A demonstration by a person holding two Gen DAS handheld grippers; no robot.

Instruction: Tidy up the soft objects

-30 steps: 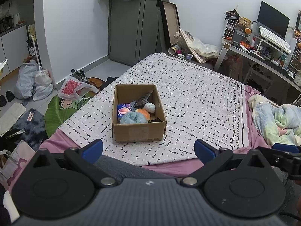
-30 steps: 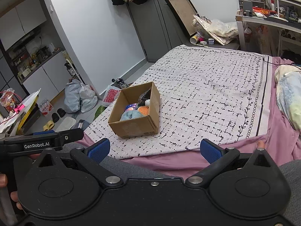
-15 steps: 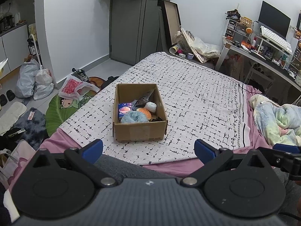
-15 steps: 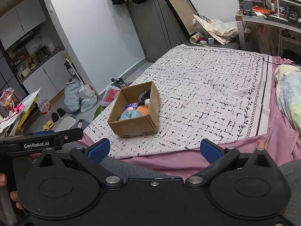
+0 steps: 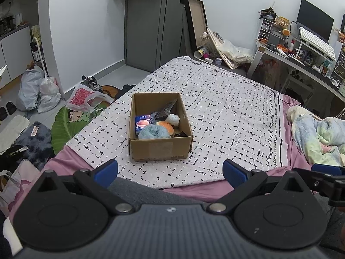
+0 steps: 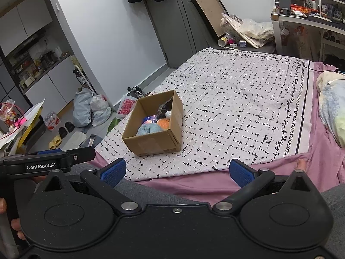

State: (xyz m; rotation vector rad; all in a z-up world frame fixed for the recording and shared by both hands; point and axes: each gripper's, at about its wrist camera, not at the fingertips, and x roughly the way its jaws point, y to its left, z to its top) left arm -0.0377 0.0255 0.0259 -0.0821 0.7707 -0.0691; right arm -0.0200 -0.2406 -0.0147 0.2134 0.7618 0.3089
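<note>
A brown cardboard box (image 5: pixel 160 149) stands on the white patterned bedspread (image 5: pixel 226 108). It holds a fluffy blue ring (image 5: pixel 153 132), an orange plush (image 5: pixel 166 125), a white ball (image 5: pixel 172 119), a planet-print packet (image 5: pixel 141 123) and a dark grey item (image 5: pixel 163 110). The box also shows in the right wrist view (image 6: pixel 154 144). My left gripper (image 5: pixel 170 171) is open and empty, short of the box's near wall. My right gripper (image 6: pixel 176 171) is open and empty, near the bed's front edge, to the right of the box.
A crumpled pastel blanket (image 5: pixel 319 133) lies at the bed's right edge. Bags (image 5: pixel 36 90), slippers and a green leaf mat (image 5: pixel 66 123) crowd the floor on the left. A cluttered desk (image 5: pixel 301 54) stands at the back right, a grey door (image 5: pixel 155 21) behind.
Both views have shifted only slightly; the box sits a touch lower in the left wrist view. Both grippers stay open and empty.
</note>
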